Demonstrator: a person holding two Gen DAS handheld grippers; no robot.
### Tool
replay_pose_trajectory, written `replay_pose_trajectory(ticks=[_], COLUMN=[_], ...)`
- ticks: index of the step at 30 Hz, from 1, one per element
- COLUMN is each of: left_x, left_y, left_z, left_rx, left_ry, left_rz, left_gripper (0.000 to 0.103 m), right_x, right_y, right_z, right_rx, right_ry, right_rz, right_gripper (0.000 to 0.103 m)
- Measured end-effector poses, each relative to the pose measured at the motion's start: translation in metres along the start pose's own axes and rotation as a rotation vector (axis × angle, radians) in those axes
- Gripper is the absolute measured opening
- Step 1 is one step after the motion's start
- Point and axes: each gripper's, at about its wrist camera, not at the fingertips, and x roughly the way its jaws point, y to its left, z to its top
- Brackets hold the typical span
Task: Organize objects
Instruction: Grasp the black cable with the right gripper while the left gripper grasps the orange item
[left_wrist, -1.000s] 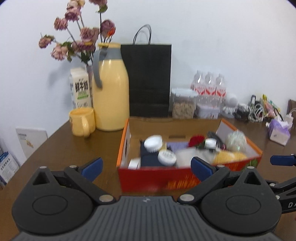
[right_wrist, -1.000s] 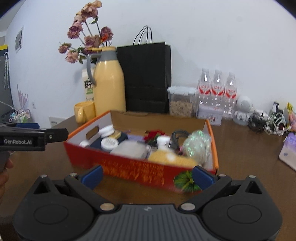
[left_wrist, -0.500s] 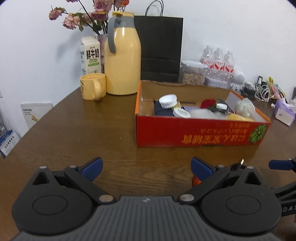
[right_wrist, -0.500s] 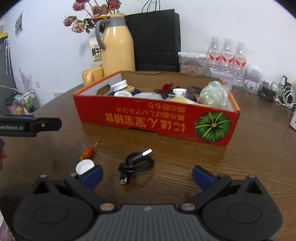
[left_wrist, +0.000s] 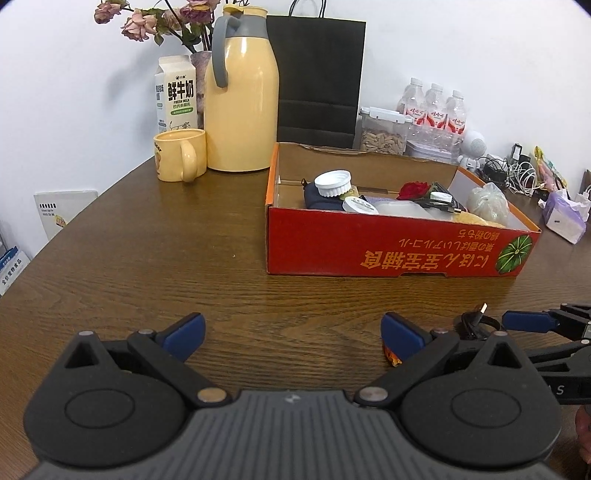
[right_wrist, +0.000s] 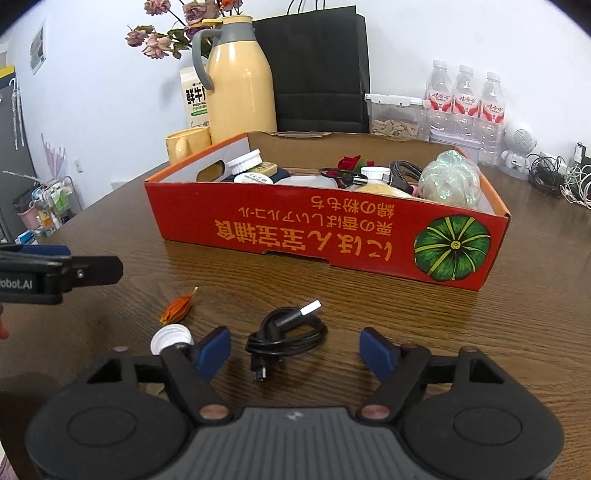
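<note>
A coiled black USB cable (right_wrist: 286, 338) lies on the brown table between the blue pads of my right gripper (right_wrist: 295, 352), whose jaws are closing; the pads stand clear of the cable on both sides. A white bottle cap (right_wrist: 170, 338) and an orange dried petal (right_wrist: 179, 308) lie just left of it. Behind them stands the red cardboard box (right_wrist: 332, 236) with several small items inside. My left gripper (left_wrist: 291, 332) hovers open over bare table, nothing between its fingers. In the left wrist view the cable (left_wrist: 474, 325) shows at the lower right, in front of the box (left_wrist: 388, 251).
At the back stand a yellow thermos jug (left_wrist: 240, 99), yellow mug (left_wrist: 179, 155), milk carton (left_wrist: 175, 96), black paper bag (left_wrist: 317, 77), clear food container (left_wrist: 384, 129), water bottles (left_wrist: 434, 110) and tangled chargers (left_wrist: 517, 173). A purple tissue pack (left_wrist: 565, 214) lies at the right.
Both grippers sank and tilted down toward the table, bringing the cable, cap and petal into view. The right gripper's pads have moved inward around the cable. The left gripper stayed wide.
</note>
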Motion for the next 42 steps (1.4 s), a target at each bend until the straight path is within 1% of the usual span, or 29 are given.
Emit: replay_pose_trajectory(ticks=[2, 4, 6, 12, 18, 24, 34, 36, 38, 41, 42], left_x=[0.000, 0.001, 0.001, 0.001, 0.001, 0.003, 0.010, 0.013, 0.018, 0.026, 0.027], left_y=[0.000, -0.001, -0.001, -0.001, -0.004, -0.012, -0.037, -0.044, -0.049, -0.054, -0.055], left_z=[0.000, -0.001, -0.001, -0.001, 0.000, 0.002, 0.004, 0.004, 0.004, 0.003, 0.002], left_rx=[0.000, 0.001, 0.003, 0.004, 0.004, 0.021, 0.062, 0.076, 0.087, 0.092, 0.092], left_ry=[0.000, 0.002, 0.004, 0.006, 0.010, 0.021, 0.041, 0.047, 0.063, 0.087, 0.092], left_rz=[-0.001, 0.000, 0.000, 0.001, 0.003, 0.002, -0.047, -0.059, -0.066, -0.074, -0.074], left_gripper=[0.103, 0.103, 0.103, 0.103, 0.103, 0.103, 0.103, 0.099, 0.084, 0.071, 0.069], right_x=[0.000, 0.001, 0.000, -0.001, -0.012, -0.024, -0.038, -0.039, -0.039, -0.039, -0.038], right_y=[0.002, 0.002, 0.003, 0.004, 0.003, -0.006, -0.034, -0.037, -0.039, -0.040, -0.040], right_z=[0.000, 0.001, 0.000, 0.000, 0.001, 0.000, -0.009, -0.010, -0.011, -0.013, -0.013], right_rx=[-0.005, -0.009, -0.017, -0.024, -0.029, -0.017, 0.031, 0.033, 0.034, 0.027, 0.024], right_ry=[-0.004, -0.006, -0.010, -0.018, -0.056, -0.089, -0.128, -0.133, -0.140, -0.145, -0.145], right_rz=[-0.001, 0.005, 0.006, 0.004, 0.005, -0.011, -0.060, -0.071, -0.079, -0.087, -0.086], right_gripper=[0.062, 0.058, 0.049, 0.046, 0.046, 0.046, 0.046, 0.046, 0.046, 0.046, 0.046])
